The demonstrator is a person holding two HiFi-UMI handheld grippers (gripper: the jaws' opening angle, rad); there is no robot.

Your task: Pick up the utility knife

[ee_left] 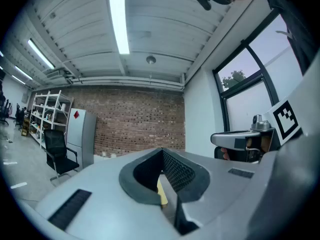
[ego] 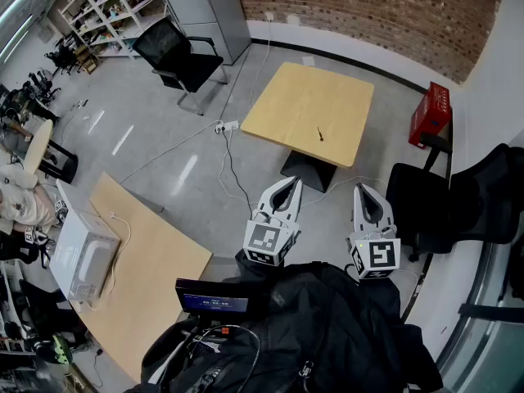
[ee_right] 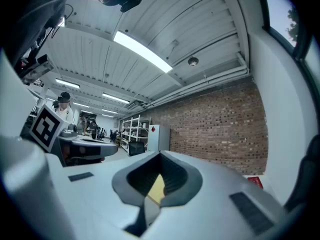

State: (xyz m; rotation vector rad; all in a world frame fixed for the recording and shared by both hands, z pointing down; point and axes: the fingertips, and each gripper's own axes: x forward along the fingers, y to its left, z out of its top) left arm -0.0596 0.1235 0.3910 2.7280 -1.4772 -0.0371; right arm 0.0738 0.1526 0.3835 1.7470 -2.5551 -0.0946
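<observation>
Utility knife (ego: 320, 134): small, slim, dark; lies on its own, slightly slanted, on the right half of the table top. Too small to make out blade or grip.
Table (ego: 286, 97): square, light wood, dark foot; stands far ahead of both grippers, with bare floor between.
Left gripper (ego: 292, 184): held low and near, pointing at the table; well apart from the knife. Its own view shows the jaw tips closed together with nothing held.
Right gripper (ego: 363, 189): just beside the left one, same heading; tips likewise closed, nothing gripped.
Around the table: black office chair (ego: 180, 56) far left; white power strip (ego: 227, 126) with cables on the floor at the table's left edge; red crate (ego: 431, 113) to its right; brick wall (ego: 368, 6) behind.
Near side: long wooden desk (ego: 155, 268) at the left carrying a white box (ego: 82, 256); black chairs (ego: 483, 195) at the right.
In the way: nothing stands on the floor between the grippers and the table.
Head view only: the knife.
Gripper views only: ceiling light strip (ee_left: 118, 19), window (ee_left: 245, 79); a yellow sliver of table through each pair of jaws.
</observation>
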